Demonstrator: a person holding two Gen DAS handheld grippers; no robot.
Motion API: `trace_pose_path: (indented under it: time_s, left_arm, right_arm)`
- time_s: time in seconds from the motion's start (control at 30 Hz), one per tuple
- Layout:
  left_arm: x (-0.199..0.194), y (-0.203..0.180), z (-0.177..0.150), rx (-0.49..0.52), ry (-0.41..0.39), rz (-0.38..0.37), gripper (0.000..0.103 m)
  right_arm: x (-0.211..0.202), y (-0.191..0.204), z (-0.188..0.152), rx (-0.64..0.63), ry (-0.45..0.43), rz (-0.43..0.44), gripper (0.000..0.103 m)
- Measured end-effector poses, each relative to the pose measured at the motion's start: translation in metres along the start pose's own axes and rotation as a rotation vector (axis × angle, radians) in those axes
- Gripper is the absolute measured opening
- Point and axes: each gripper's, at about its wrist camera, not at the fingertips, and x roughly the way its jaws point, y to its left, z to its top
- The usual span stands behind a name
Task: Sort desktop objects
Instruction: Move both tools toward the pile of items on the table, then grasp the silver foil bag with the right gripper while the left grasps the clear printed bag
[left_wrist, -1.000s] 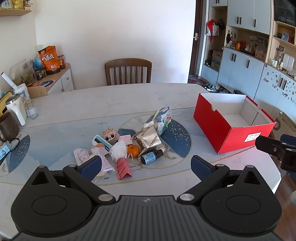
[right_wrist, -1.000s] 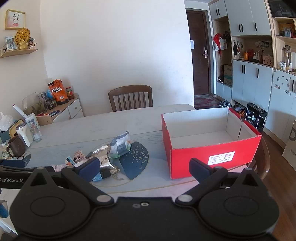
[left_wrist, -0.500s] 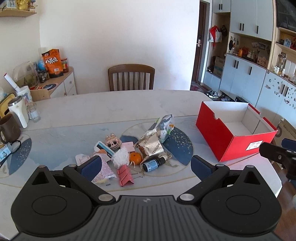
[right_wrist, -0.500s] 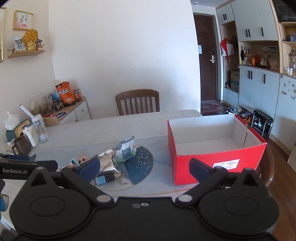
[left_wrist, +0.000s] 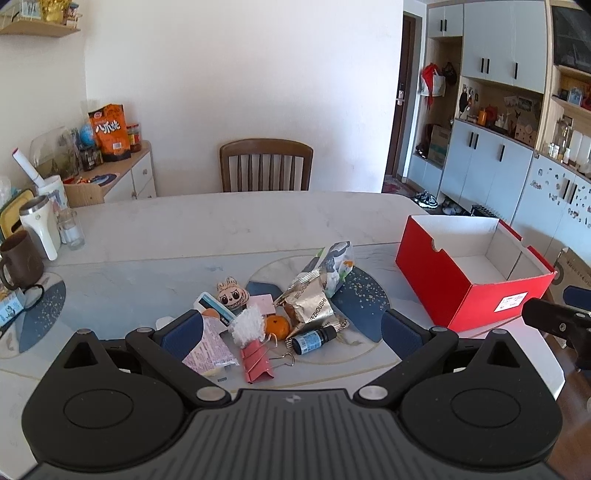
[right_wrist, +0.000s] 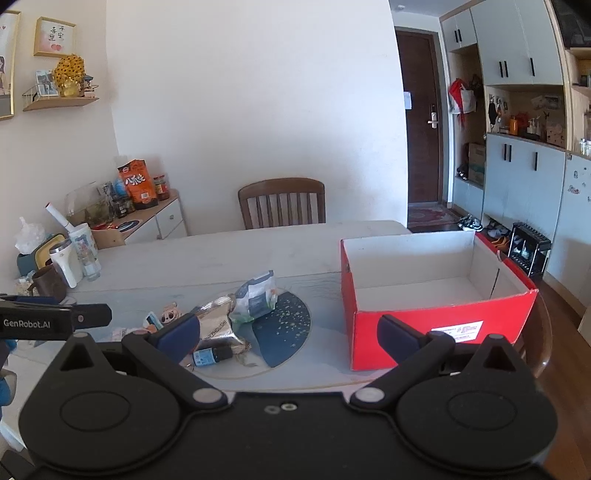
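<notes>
Left wrist view: we hold the left gripper (left_wrist: 291, 328) above the near edge of the table (left_wrist: 221, 229), its two fingers spread wide and holding nothing. The pile of small objects lies between and just beyond the fingertips. The pink binder clip (left_wrist: 255, 360) is nearest to us, with the small dark bottle (left_wrist: 312, 338) to its right and the orange (left_wrist: 277, 326) behind. The pink packet (left_wrist: 208, 349) lies just beside the left finger. Further back we see the silver foil bag (left_wrist: 310, 301) and a small plush figure (left_wrist: 232, 293).

The red box (left_wrist: 458, 284) stands open, well apart to the right of the pile.

In the right wrist view, our right gripper (right_wrist: 288, 332) is also wide open and empty. The box is in front of its right finger and the pile is by its left finger.
</notes>
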Motion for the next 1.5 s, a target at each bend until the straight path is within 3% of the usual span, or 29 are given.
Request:
trace_pose_path:
  time_s: [0.53,1.07,1.17,1.5]
  left_arm:
    - [0.042,0.043,-0.008,-0.018,0.037,0.000,0.103]
    - [0.122,0.096,-0.019,-0.035,0.174,0.077,0.102]
    - [0.137,0.104,-0.023,-0.044,0.206,0.094,0.102]
    - [0.169,0.115,-0.028,-0.046,0.267,0.080,0.102]
  right_arm:
    - [0.047,0.033,-0.005,-0.049,0.063,0.009,0.100]
    - [0.144,0.078,0.000,-0.129,0.143,0.042,0.095]
    - [0.164,0.083,0.000,-0.141,0.167,0.042,0.090]
    - [0.213,0.095,-0.007,-0.141,0.236,0.024,0.086]
